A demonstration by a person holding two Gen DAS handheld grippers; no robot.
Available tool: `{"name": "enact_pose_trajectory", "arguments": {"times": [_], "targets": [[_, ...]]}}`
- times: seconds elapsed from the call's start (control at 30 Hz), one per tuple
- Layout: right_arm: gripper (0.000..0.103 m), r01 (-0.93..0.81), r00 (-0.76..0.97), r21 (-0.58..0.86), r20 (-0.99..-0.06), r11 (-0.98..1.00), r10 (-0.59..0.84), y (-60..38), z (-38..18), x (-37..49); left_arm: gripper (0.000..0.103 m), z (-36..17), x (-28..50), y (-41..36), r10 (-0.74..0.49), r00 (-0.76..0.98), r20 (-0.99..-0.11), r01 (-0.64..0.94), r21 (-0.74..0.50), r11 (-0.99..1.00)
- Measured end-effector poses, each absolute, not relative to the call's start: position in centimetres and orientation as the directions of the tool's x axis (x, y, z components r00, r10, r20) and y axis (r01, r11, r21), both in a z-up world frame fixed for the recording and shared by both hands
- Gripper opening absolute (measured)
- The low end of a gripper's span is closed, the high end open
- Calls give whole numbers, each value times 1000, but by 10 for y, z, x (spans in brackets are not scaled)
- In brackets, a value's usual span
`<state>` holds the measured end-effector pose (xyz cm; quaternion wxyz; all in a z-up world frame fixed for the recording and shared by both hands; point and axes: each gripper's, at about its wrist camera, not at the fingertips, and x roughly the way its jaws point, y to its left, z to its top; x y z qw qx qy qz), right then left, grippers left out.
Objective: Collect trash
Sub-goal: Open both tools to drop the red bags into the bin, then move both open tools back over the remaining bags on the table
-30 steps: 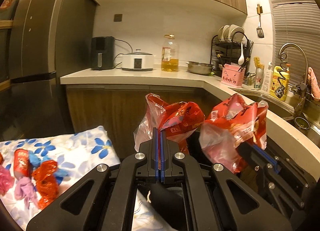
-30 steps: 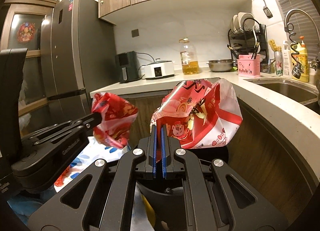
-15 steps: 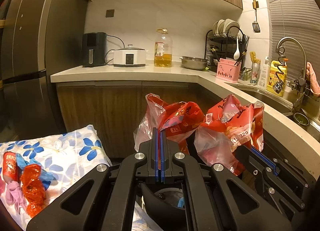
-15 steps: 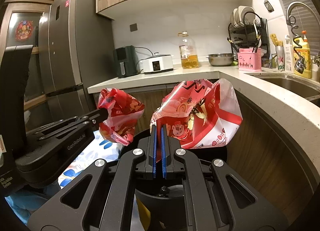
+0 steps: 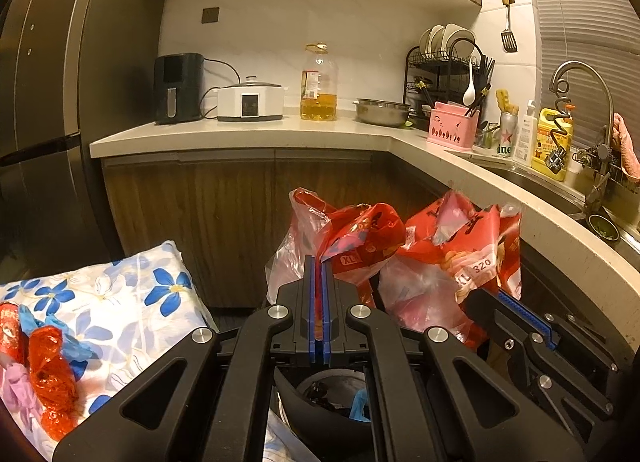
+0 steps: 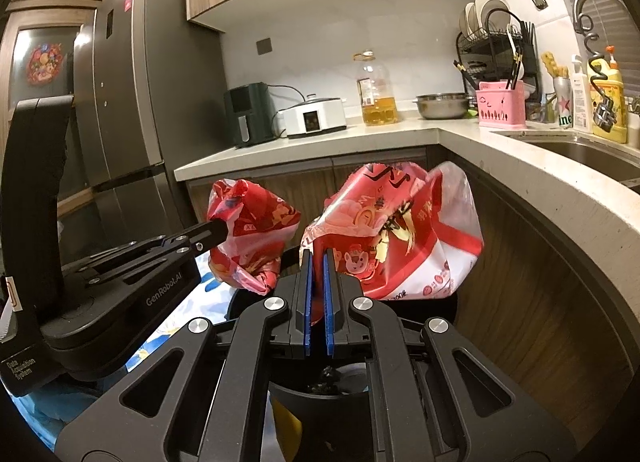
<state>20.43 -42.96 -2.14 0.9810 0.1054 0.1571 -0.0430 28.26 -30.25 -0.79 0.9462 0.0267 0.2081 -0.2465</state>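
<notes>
Right wrist: both grippers (image 6: 318,298) (image 5: 319,300) pinching thin bag (image 6: 396,238) edges over bin (image 6: 344,394); right jaws barely gripping, risking slipping, spilling.

Two red plastic bags (image 5: 360,238) (image 5: 460,262) hang above one black bin (image 5: 320,410); two grippers (image 5: 319,302) (image 6: 318,290), one bag each.

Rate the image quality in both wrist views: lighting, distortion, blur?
Left wrist view: warm dim light, under-cabinet glow washing the wall, strong fisheye bend in the countertop, dark vignetted corners. Right wrist view: same amber cast and curvature, red bag print sharp, fridge side murky.
</notes>
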Motion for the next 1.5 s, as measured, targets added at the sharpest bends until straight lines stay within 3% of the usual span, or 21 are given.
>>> {"name": "enact_pose_trajectory", "arguments": {"times": [0.3,0.47,0.53,0.67,0.73,0.93,1.27,1.5], "targets": [[22,160,939,212,-334,964,-82,-440,-26,203,7,-15,285,-306,-456,780,-428,484,-48,874],[38,209,936,210,-325,955,-134,-445,-26,193,12,-19,284,-307,-464,769,-441,494,-51,868],[42,220,936,211,-322,953,-145,-446,-26,190,27,-21,284,-308,-458,769,-445,493,-43,869],[44,240,932,212,-323,947,-164,-448,-27,184,44,-25,281,-304,-444,774,-452,481,-36,876],[45,242,932,211,-323,947,-166,-448,-26,181,60,-26,278,-298,-429,786,-446,464,-35,885],[57,242,931,191,-322,951,-172,-436,-24,172,86,-28,260,-277,-337,833,-438,382,15,924],[77,240,929,169,-325,956,-176,-410,-19,152,96,-26,224,-239,-231,873,-429,279,51,959],[83,248,923,172,-341,953,-179,-396,-11,133,97,-23,200,-208,-187,878,-441,228,42,973]]}}
